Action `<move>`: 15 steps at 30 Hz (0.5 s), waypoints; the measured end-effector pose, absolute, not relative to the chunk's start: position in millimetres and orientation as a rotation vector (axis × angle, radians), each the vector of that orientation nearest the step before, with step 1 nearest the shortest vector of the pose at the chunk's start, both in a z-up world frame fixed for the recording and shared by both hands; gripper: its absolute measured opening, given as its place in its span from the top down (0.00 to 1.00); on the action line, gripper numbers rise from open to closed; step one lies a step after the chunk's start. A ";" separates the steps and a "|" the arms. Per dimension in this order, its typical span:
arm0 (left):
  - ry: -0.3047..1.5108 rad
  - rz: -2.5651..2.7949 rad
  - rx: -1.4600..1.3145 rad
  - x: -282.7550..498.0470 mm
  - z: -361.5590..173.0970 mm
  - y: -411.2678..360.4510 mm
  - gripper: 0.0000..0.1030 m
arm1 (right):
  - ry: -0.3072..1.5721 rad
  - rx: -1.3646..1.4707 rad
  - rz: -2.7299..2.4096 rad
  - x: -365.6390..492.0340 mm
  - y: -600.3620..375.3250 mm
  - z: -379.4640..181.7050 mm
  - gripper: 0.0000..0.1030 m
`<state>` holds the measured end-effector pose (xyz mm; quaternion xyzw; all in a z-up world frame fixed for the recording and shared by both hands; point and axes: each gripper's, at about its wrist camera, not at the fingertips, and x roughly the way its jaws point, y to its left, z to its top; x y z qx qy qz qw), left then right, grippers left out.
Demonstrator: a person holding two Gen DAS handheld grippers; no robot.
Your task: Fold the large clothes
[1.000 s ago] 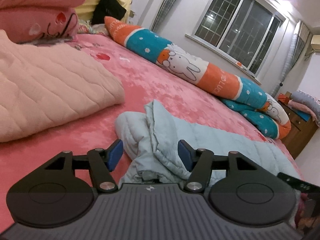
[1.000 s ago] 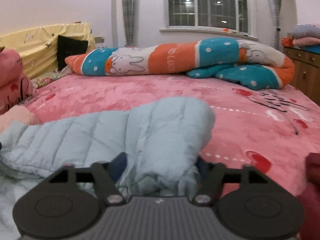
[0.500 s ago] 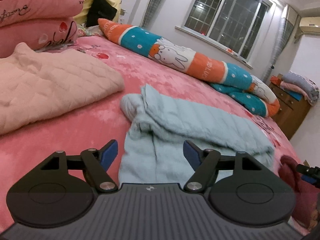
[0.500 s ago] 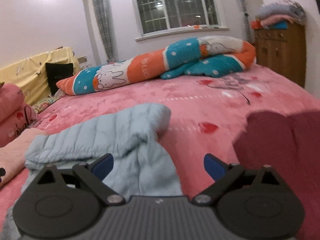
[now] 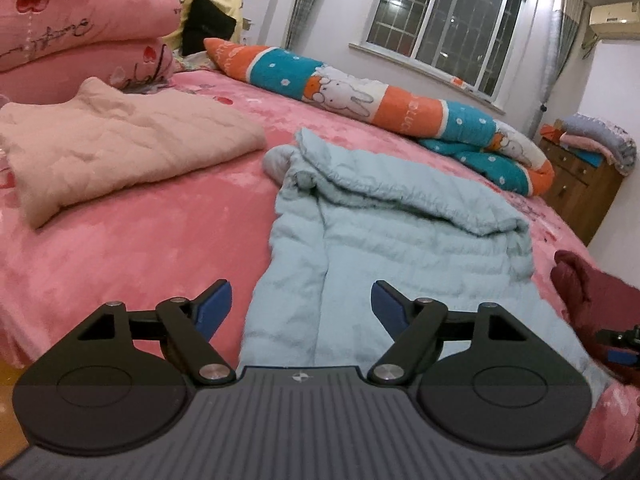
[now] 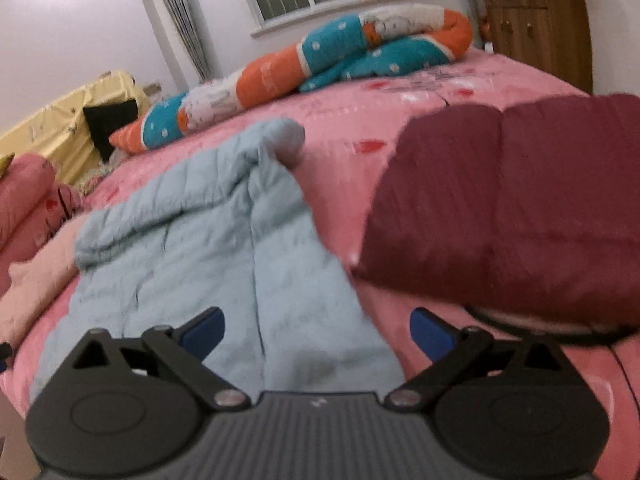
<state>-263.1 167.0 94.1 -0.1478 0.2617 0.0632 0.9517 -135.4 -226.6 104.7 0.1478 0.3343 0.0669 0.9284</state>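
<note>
Far left of the left claw [image 5: 301, 307]: a folded pale pink quilted garment [image 5: 120, 148] on the pink bed [image 5: 132, 248], its left end cut off by the frame; behind it stacked pink pillows [image 5: 80, 40], likewise cut off. Straight ahead of that claw, and running under its view: the light blue padded garment [image 5: 384, 232], partly folded, a sleeve laid across the body; its near hem hidden behind the claw's housing. Beyond, along the far side of the bed: a long orange and teal bolster [image 5: 380, 100] with rabbit prints. To the right of the left claw, a dark red garment [image 5: 592, 292], mostly cut off by the frame edge.

Left claw released, jaws widening, blue pads clear of the cloth, nothing pinched between them.

From the right wrist view, blurred throughout, seams hard to make out. Ahead and slightly left of the right claw [image 6: 316, 330]: the same light blue padded garment [image 6: 224, 248], hem hidden behind the housing. Ahead and right: the dark red garment [image 6: 520, 220], folded, right side cut off; a dark cord under its near edge, unclear what. Right claw released, spread wide, grasping nothing.
</note>
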 end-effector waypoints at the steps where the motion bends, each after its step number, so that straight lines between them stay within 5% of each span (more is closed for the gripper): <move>1: 0.535 0.134 -0.300 -265.7 92.5 166.8 0.09 | 0.698 0.305 0.130 -137.5 -228.5 102.8 0.04; 15: 0.658 0.157 -0.360 -260.8 63.3 175.0 0.09 | 0.754 0.350 0.215 -141.6 -234.6 79.9 0.06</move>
